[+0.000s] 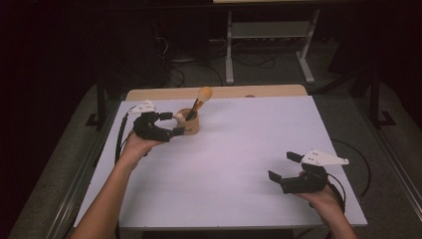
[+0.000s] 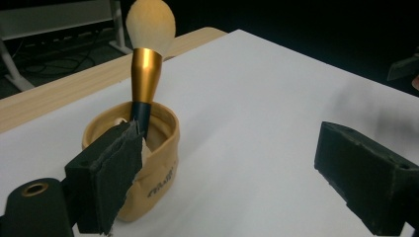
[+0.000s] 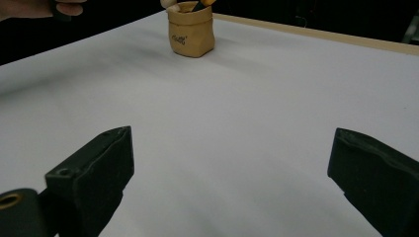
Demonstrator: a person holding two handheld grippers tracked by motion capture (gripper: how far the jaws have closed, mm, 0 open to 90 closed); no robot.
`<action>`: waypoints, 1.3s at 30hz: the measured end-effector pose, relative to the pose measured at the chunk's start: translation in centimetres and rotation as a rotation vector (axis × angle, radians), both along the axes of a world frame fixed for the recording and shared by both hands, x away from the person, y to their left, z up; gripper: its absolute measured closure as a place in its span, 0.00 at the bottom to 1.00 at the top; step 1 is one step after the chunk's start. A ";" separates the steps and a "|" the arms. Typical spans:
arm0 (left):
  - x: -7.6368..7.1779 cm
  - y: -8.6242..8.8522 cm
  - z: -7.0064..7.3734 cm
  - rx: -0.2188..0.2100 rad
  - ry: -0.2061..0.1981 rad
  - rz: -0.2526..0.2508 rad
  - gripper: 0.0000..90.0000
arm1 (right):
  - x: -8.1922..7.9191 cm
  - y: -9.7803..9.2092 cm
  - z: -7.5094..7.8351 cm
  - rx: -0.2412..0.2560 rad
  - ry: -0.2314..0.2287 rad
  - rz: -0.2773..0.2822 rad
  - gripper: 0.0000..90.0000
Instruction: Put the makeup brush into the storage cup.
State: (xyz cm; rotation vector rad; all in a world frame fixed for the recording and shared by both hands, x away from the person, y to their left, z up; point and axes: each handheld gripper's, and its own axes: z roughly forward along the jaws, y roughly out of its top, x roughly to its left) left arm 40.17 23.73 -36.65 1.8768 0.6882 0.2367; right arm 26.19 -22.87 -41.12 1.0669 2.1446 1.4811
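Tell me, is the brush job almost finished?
Looks nearly finished, as far as the pictures tell. The makeup brush already stands tilted in the tan pouch. The left tongs hang open right beside the pouch, holding nothing. The right tongs wait open, far off. Nothing else lies on the white table.

A white table top point(image 1: 239, 164) fills the lower middle of the high view, with a strip of pale wood point(image 1: 219, 92) along its far edge. Beyond it, at the top centre, stands a light grey metal frame point(image 1: 271, 37) on a grey floor point(image 1: 278, 64), with dark cables point(image 1: 199, 67) strewn to its left. The upper corners lie in deep shadow.
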 end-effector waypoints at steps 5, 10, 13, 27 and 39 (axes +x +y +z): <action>-1.1 0.1 -0.3 -0.001 0.001 -0.001 0.12 | 0.0 0.0 0.0 0.000 0.000 -0.002 0.04; -2.4 0.3 -0.6 -0.001 -0.003 -0.004 0.12 | 0.0 -0.1 0.0 0.001 -0.003 -0.005 0.04; -3.1 0.5 -0.9 0.000 -0.001 -0.005 0.12 | 0.0 -0.1 0.0 -0.001 -0.004 -0.005 0.04; -6.2 1.3 -2.0 -0.017 -0.001 -0.003 0.12 | 0.0 -0.1 0.1 0.004 -0.005 -0.005 0.04; -9.4 1.7 -2.6 -0.041 -0.014 -0.014 0.12 | 0.0 -0.1 0.1 0.005 -0.007 -0.004 0.04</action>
